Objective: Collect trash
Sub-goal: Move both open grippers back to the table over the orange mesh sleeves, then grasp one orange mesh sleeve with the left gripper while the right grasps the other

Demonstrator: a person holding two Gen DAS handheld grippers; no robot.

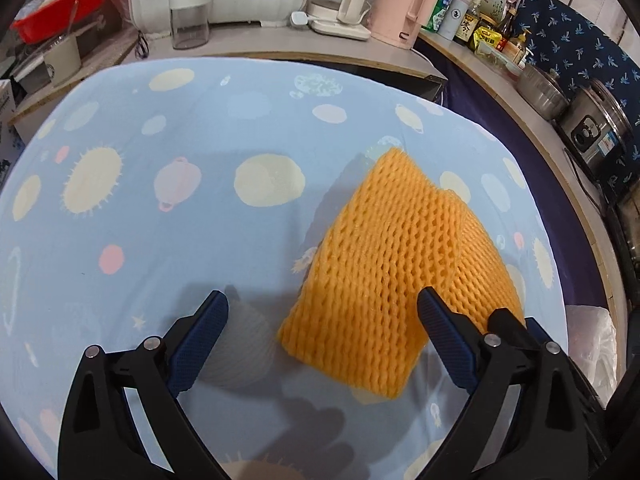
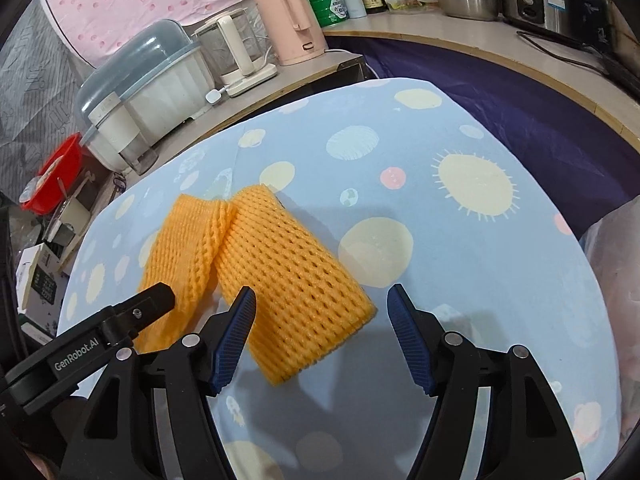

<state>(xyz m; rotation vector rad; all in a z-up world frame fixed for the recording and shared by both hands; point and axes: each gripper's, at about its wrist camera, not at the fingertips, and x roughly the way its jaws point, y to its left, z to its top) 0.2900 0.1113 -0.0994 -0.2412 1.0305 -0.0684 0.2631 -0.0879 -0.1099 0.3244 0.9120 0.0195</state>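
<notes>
An orange foam fruit net (image 1: 396,264) lies folded on the light blue patterned tablecloth (image 1: 160,208). My left gripper (image 1: 322,312) is open, its jaws wide apart just above the cloth; the net's near end lies between them, toward the right finger (image 1: 440,328). In the right wrist view the net (image 2: 280,276) shows as two folded flaps. My right gripper (image 2: 320,312) is open with the net's near right corner between its jaws. The left gripper's black body (image 2: 100,332) shows at the lower left beside the net.
A translucent plastic bag (image 1: 592,344) sits at the table's right edge, also in the right wrist view (image 2: 616,280). Behind the table a counter holds a dish rack (image 2: 152,80), pink kettle (image 2: 292,20), bottles, steel pots (image 1: 540,88) and a red basin (image 1: 64,0).
</notes>
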